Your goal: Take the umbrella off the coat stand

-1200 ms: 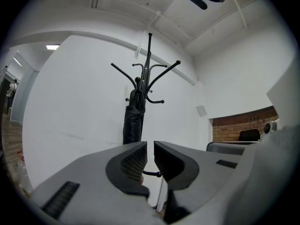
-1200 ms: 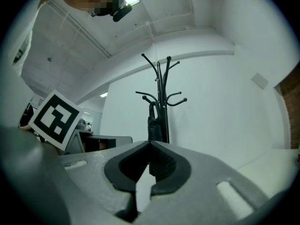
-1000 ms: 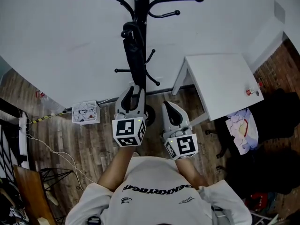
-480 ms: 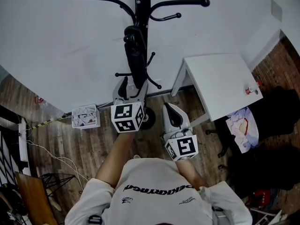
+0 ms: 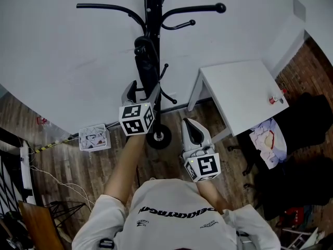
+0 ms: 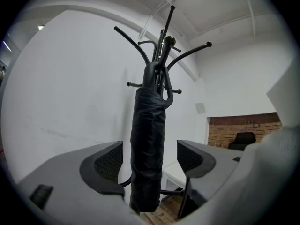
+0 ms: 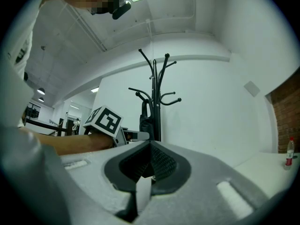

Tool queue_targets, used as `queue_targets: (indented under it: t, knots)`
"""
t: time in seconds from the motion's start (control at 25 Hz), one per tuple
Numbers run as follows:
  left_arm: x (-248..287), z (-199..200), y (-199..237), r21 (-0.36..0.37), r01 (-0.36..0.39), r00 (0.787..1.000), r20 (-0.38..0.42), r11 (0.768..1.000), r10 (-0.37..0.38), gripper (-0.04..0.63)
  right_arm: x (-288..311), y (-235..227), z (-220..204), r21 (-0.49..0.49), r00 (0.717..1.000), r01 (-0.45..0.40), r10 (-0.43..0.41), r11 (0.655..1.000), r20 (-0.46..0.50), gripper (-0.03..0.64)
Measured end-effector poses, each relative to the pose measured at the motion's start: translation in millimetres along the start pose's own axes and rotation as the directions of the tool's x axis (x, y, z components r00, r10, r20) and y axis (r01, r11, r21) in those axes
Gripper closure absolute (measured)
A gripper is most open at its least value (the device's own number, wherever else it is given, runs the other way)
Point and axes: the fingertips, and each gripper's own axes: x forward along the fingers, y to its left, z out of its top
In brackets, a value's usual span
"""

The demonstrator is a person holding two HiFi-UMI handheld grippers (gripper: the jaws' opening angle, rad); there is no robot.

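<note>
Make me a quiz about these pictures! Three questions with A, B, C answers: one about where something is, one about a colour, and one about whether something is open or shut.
1. Where is the umbrella?
A. Hanging on the coat stand
B. Lying on a table
C. Flat on the floor

2. What colour is the umbrella?
A. Red
B. Yellow
C. Black

3. How do the jaws of the right gripper stand?
A. Wide apart
B. Shut together with nothing between them
C. Clamped on a bottle

Answers:
1 A: it hangs down along the stand's pole, clear of the floor.
2 C: its folded cloth is black all over.
3 B: the right gripper view shows the two jaws meeting, with nothing held.
</note>
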Motion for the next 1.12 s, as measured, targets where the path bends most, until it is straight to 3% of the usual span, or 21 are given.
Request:
queue_targets:
  t: [0.64,0.76,1.12]
  knots:
    - [57.4,-18.0,7.4,-0.035,0.068,0.996,-0.055,0.997,-0.070,0.246,-4.5,-13.4,-6.6,0.001,0.999,0.041,-0.041,0.999,-0.026,0.618]
    - [61.9,-16.6,5.0,-0.050,0.092,0.994,-0.051,0.995,-0.094,0.274,-8.5,-20.6,-4.9,-0.007,0.998,0.057,-0.057,0.998,-0.029,0.618]
    - [65.2,-16.5,8.2,-0.024,0.040,0.996,-0.085,0.999,-0.042,0.325,-11.5,-28.3,-4.2,-0.005,0.998,0.061,-0.061,0.998,-0.026,0.618]
